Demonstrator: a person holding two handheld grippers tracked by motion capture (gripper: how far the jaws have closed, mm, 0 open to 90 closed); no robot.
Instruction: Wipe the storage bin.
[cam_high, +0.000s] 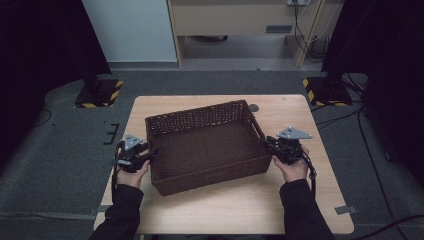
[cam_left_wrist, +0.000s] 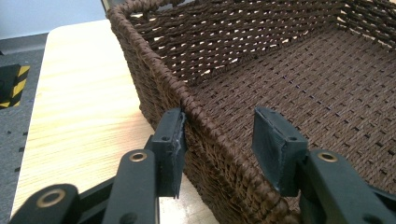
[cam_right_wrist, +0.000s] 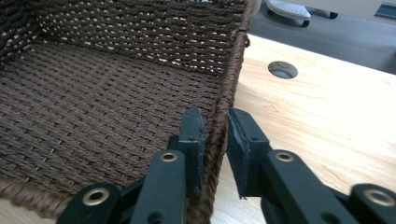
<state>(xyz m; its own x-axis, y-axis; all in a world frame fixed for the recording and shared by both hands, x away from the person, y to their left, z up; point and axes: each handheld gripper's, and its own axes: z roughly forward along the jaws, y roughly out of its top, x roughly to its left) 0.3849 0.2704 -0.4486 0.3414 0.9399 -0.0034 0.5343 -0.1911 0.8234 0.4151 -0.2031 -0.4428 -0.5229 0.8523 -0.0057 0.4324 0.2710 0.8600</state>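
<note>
An empty dark brown woven basket (cam_high: 200, 145) sits on the light wooden table (cam_high: 225, 210). My left gripper (cam_high: 150, 154) is at its left wall. In the left gripper view my gripper (cam_left_wrist: 219, 130) stands open astride the basket (cam_left_wrist: 303, 70) rim, the outer pad touching the rim and the inner pad well clear inside. My right gripper (cam_high: 267, 142) is at the right wall. In the right gripper view my gripper (cam_right_wrist: 215, 115) has its jaws close on either side of the basket (cam_right_wrist: 93, 93) rim, gripping it.
A round cable hole (cam_high: 253, 107) lies in the table just behind the basket's right corner. Bare tabletop (cam_right_wrist: 327, 102) runs right of the basket and along the front edge. Yellow-black striped stand bases (cam_high: 100, 95) (cam_high: 325, 90) sit on the floor beyond.
</note>
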